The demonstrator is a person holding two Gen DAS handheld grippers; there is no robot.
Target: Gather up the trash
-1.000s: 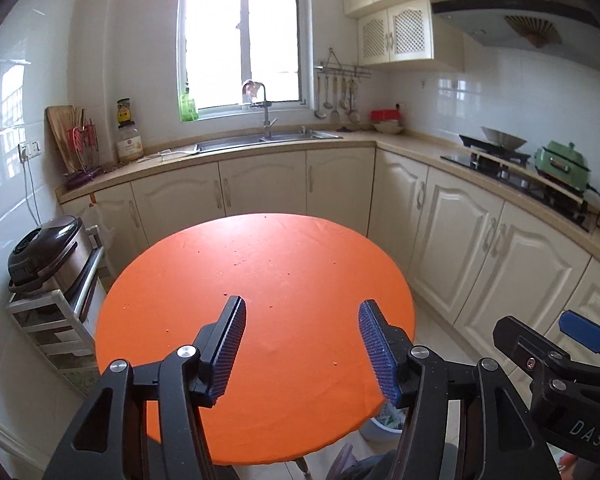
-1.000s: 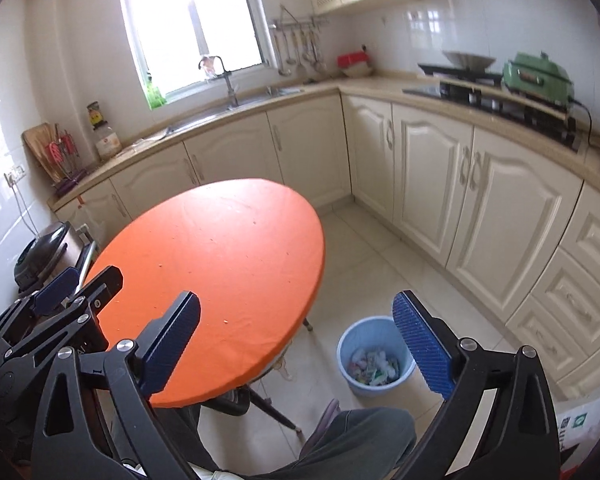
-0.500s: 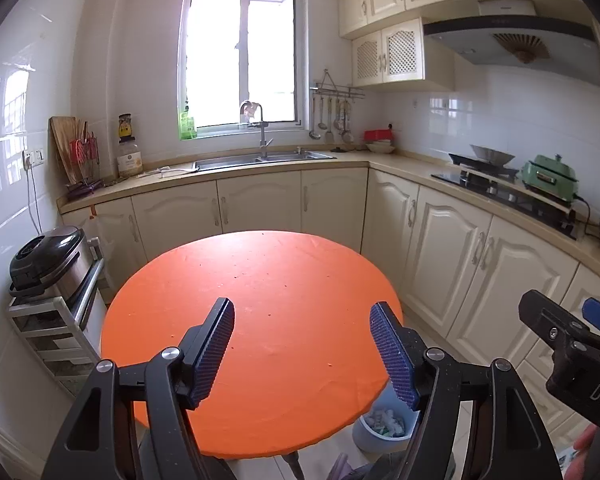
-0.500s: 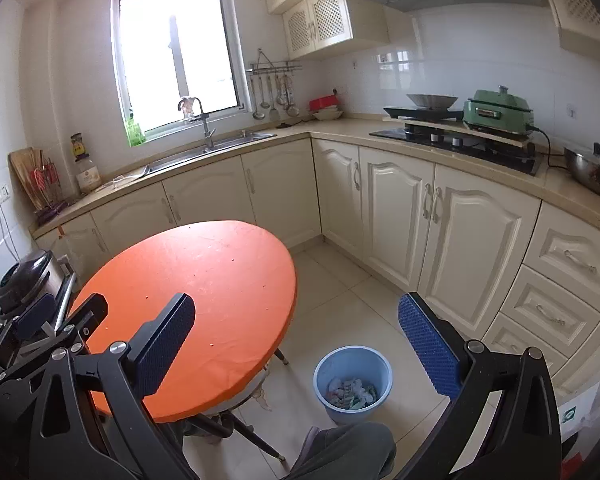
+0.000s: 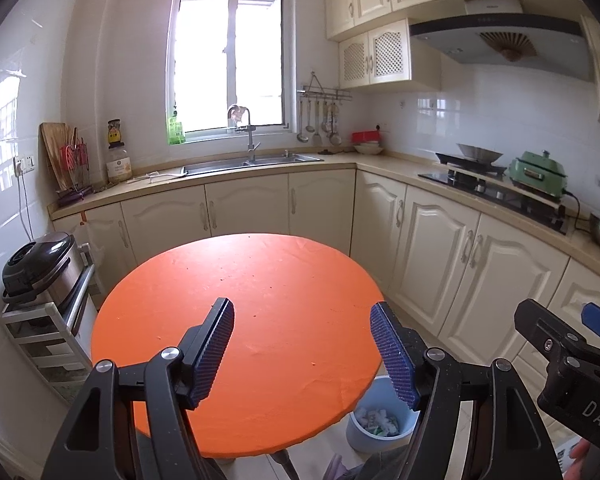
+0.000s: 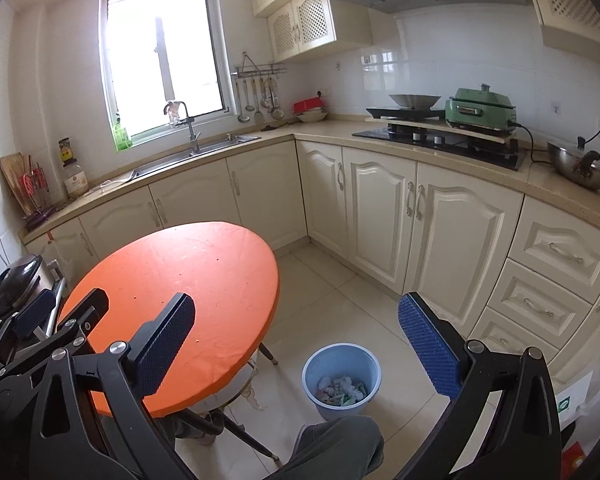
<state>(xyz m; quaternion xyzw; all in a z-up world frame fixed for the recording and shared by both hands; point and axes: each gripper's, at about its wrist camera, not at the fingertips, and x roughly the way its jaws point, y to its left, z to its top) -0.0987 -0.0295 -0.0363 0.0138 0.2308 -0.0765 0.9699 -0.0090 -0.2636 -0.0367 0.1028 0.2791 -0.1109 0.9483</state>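
Daylight floods my feeds from the window (image 5: 226,76), which is blown out white in both. Wall tiles (image 5: 4,120) catch glare. Everything looks sharp, though fisheye bending curves the cabinets (image 6: 452,232) and corners go black.

Both grippers are held side by side, tilted downward. The left gripper (image 5: 302,350) has just been opening, nothing between its jaws; the right gripper (image 6: 296,346) gapes wide, empty.

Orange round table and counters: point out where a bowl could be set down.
The orange round table is bare across its whole top. The beige counter is free between the steel sink and the black hob. The left counter end by the wooden boards is crowded.
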